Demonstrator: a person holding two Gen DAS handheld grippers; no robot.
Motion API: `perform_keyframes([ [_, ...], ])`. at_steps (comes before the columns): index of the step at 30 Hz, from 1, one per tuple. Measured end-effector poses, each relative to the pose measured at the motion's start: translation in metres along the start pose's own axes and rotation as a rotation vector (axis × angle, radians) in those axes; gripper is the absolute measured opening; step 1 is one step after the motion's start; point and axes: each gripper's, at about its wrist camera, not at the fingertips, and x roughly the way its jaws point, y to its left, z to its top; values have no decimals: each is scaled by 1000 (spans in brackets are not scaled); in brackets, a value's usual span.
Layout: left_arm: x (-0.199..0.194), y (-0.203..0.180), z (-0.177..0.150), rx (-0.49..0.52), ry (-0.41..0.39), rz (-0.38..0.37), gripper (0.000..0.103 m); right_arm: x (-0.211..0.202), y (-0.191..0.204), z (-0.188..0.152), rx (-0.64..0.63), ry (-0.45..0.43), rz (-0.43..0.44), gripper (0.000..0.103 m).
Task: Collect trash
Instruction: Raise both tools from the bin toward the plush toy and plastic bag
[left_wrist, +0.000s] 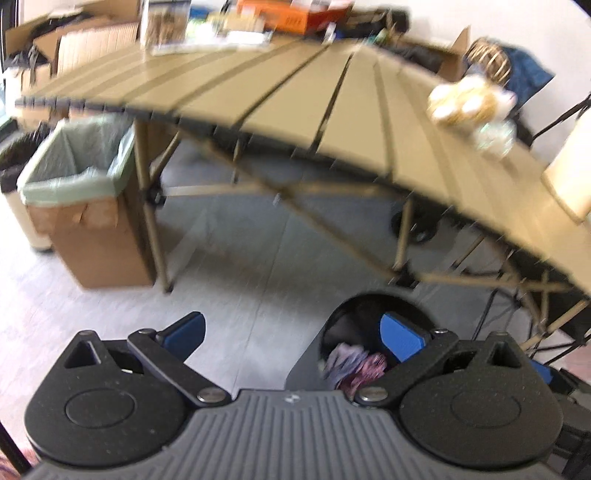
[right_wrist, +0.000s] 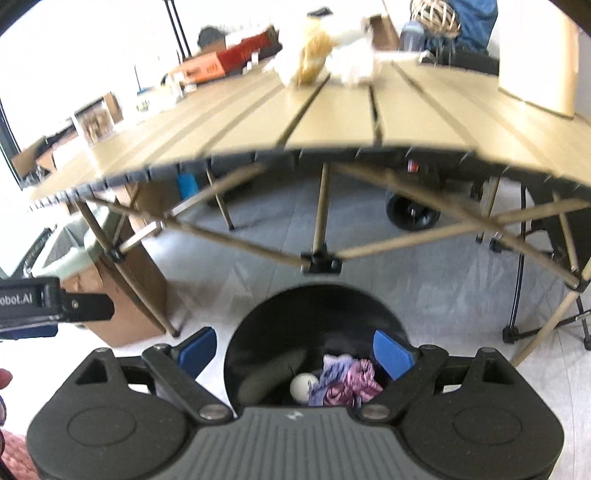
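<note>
A black round bin stands on the floor in front of the table, in the left wrist view (left_wrist: 354, 325) and the right wrist view (right_wrist: 314, 317). It holds a crumpled pink and purple wrapper (right_wrist: 345, 380) and a white ball (right_wrist: 303, 386). Crumpled white and tan trash (right_wrist: 325, 55) lies on the tan slatted table (right_wrist: 332, 122), also at the table's right (left_wrist: 469, 103) in the left wrist view. My left gripper (left_wrist: 295, 336) is open and holds nothing, above the floor beside the bin. My right gripper (right_wrist: 295, 350) is open over the bin, nothing between its blue pads.
A cardboard box lined with a pale green bag (left_wrist: 77, 166) stands at the table's left end. Boxes and an orange carton (left_wrist: 295, 14) crowd the far side. The table's crossed legs (right_wrist: 319, 258) stand just behind the bin. The left gripper's body (right_wrist: 44, 302) shows at the left edge.
</note>
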Motion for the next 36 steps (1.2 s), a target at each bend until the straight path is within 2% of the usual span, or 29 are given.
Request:
perform_keyframes([
  [5, -25, -19, 16, 22, -130, -38, 103, -38, -6, 11, -50, -183, 44, 92],
  [7, -30, -27, 25, 36, -173, -42, 103, -51, -8, 16, -76, -270, 18, 95],
  [9, -34, -36, 32, 39, -211, -54, 103, -59, -14, 22, -74, -338, -9, 103],
  [14, -36, -60, 50, 35, -314, -72, 103, -64, -28, 45, -65, -431, -44, 103],
  [20, -24, -69, 73, -3, -356, -66, 103, -49, -35, 75, -63, -454, -67, 103],
  [26, -14, -75, 106, 4, -414, -17, 103, -23, -38, 112, -95, -484, -98, 103],
  [31, 0, -75, 127, -17, -406, 0, 103, 10, -41, 149, -77, -444, -126, 103],
  [36, 13, -79, 139, 3, -394, 16, 103, 51, -42, 182, -63, -344, -155, 103],
])
